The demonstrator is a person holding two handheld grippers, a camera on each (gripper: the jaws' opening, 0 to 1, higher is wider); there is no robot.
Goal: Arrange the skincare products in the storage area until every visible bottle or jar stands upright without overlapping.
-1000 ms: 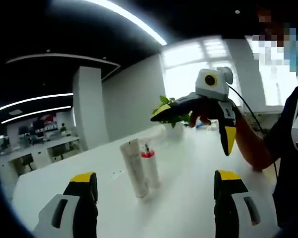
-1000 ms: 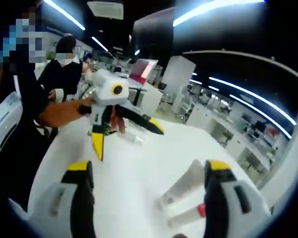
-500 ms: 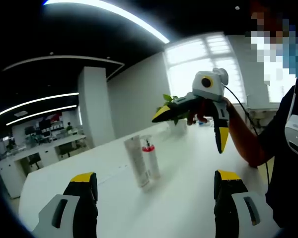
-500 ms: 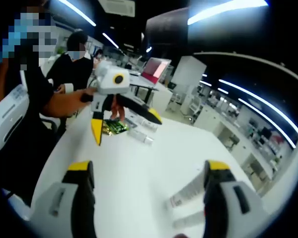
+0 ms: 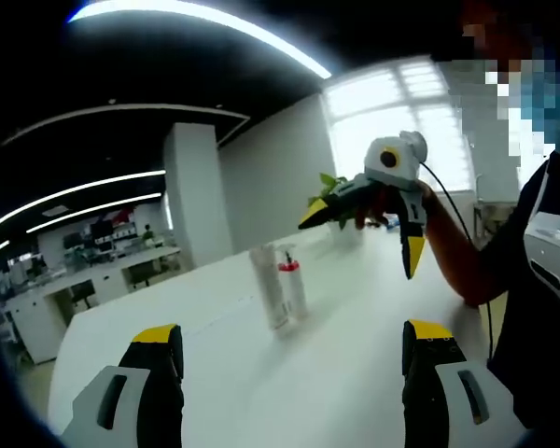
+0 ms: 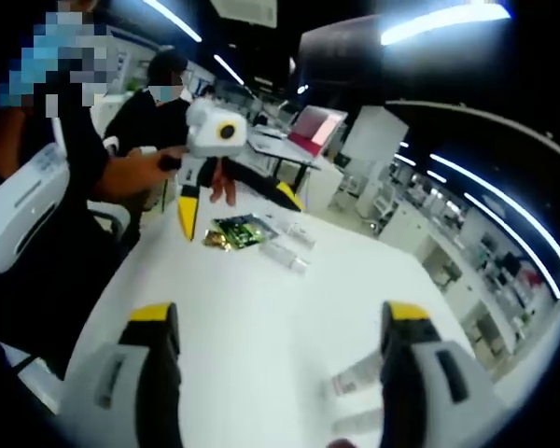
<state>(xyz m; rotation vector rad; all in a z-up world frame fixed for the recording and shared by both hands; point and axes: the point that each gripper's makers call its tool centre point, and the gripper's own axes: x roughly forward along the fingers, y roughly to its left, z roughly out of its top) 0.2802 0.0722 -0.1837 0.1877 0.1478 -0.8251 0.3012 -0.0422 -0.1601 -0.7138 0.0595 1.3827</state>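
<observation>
In the left gripper view, the left gripper [image 5: 285, 373] was held over the long white table [image 5: 355, 373] with its yellow-tipped jaws spread wide and nothing between them. Straight ahead, between the jaw lines and well beyond the tips, stood a tall white squeeze tube [image 5: 270, 294] with a slim clear bottle with a red collar [image 5: 294, 285] just beside it, on its right; both had their long axes upright. Across the table, a person's hand held the right gripper [image 5: 364, 233] in the air, its jaws splayed open and empty, above and to the right of the pair.

In the right gripper view, the right gripper [image 6: 280, 364] hung wide open and empty too. The white tube [image 6: 362, 376] appeared low between its jaws, toward the right-hand one. The left gripper [image 6: 231, 207] hovered open beyond. Near it lay a green-and-gold foil sachet [image 6: 233, 231] and a small clear bottle on its side [image 6: 285, 254], its long axis flat along the table. That lying bottle probably needed righting, and the left gripper looked nearer to it.
</observation>
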